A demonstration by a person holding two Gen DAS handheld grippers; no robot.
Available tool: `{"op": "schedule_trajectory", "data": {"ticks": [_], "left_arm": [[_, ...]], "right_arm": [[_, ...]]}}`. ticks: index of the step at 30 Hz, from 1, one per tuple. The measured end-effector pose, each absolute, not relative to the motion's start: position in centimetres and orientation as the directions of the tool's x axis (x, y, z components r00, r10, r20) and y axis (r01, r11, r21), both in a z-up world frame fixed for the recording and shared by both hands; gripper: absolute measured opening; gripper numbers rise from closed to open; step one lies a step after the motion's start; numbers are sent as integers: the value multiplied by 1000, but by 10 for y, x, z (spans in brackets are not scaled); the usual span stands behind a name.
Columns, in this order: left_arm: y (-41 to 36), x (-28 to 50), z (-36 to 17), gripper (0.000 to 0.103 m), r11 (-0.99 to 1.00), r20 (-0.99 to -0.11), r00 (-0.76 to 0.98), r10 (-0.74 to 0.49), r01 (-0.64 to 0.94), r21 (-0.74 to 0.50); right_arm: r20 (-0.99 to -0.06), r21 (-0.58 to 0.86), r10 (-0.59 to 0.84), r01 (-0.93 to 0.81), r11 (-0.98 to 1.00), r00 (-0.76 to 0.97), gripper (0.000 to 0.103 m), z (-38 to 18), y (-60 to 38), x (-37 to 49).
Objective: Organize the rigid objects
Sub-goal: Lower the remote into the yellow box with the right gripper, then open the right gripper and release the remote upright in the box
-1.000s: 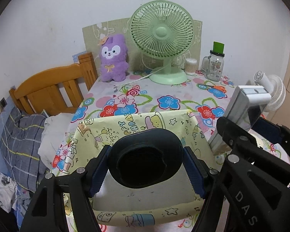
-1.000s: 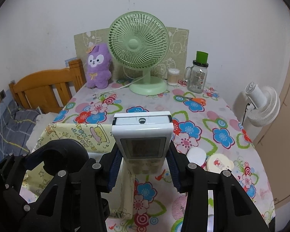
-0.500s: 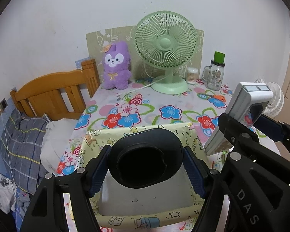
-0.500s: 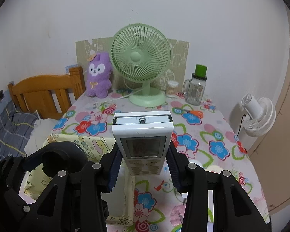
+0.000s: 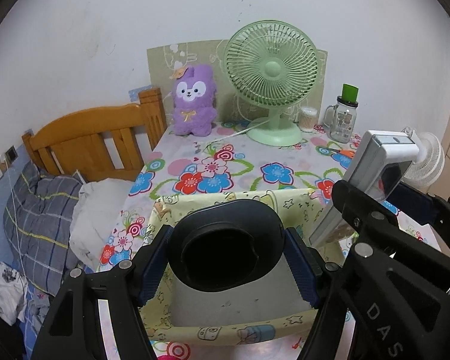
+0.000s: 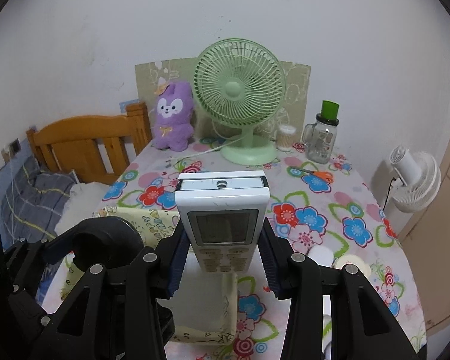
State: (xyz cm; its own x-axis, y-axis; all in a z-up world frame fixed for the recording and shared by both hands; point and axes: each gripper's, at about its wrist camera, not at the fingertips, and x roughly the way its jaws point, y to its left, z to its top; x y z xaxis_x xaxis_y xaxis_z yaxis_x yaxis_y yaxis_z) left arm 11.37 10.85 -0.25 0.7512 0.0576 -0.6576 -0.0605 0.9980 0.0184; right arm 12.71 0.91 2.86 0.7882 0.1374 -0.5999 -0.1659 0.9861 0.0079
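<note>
My left gripper (image 5: pixel 226 265) is shut on a black round holder (image 5: pixel 225 249) and holds it above a yellow cartoon-print storage box (image 5: pixel 222 334) near the table's front edge. My right gripper (image 6: pixel 222 259) is shut on a white remote control (image 6: pixel 222 219) with a grey screen, held upright above the box's right wall (image 6: pixel 228 297). In the left wrist view the remote (image 5: pixel 375 165) and right gripper show at the right. In the right wrist view the black holder (image 6: pixel 105 240) shows at the left.
A green desk fan (image 6: pixel 240 96), purple plush toy (image 6: pixel 172 114), cotton swab jar (image 6: pixel 286 136), glass jar with green lid (image 6: pixel 322 138) and orange scissors (image 6: pixel 319 175) stand at the back. White round lids (image 6: pixel 336 259) lie right of the box. A wooden bed frame (image 5: pixel 93 138) is on the left.
Both grippers have lifted and drawn back from the table with their objects still held; the box and table now look lower and farther.
</note>
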Motion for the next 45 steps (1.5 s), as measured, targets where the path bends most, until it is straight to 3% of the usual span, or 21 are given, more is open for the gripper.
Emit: {"op": "schedule_trajectory", "data": {"ticks": [13, 24, 29, 40, 45], "left_arm": [[125, 126, -23, 76, 997, -699, 712, 72, -73, 29], [127, 144, -56, 76, 998, -767, 639, 60, -52, 35], [130, 148, -59, 81, 998, -771, 635, 54, -53, 26], [131, 138, -49, 99, 999, -759, 651, -8, -25, -32], [128, 127, -40, 103, 999, -740, 672, 22, -36, -3]], "right_arm": [[-687, 86, 204, -201, 976, 698, 48, 2, 25, 147], [-771, 84, 171, -169, 982, 613, 48, -36, 29, 167], [-767, 56, 151, -169, 984, 624, 49, -37, 32, 170], [-763, 64, 181, -206, 976, 620, 65, -27, 32, 165], [-717, -18, 105, -169, 985, 689, 95, -16, 32, 153]]}}
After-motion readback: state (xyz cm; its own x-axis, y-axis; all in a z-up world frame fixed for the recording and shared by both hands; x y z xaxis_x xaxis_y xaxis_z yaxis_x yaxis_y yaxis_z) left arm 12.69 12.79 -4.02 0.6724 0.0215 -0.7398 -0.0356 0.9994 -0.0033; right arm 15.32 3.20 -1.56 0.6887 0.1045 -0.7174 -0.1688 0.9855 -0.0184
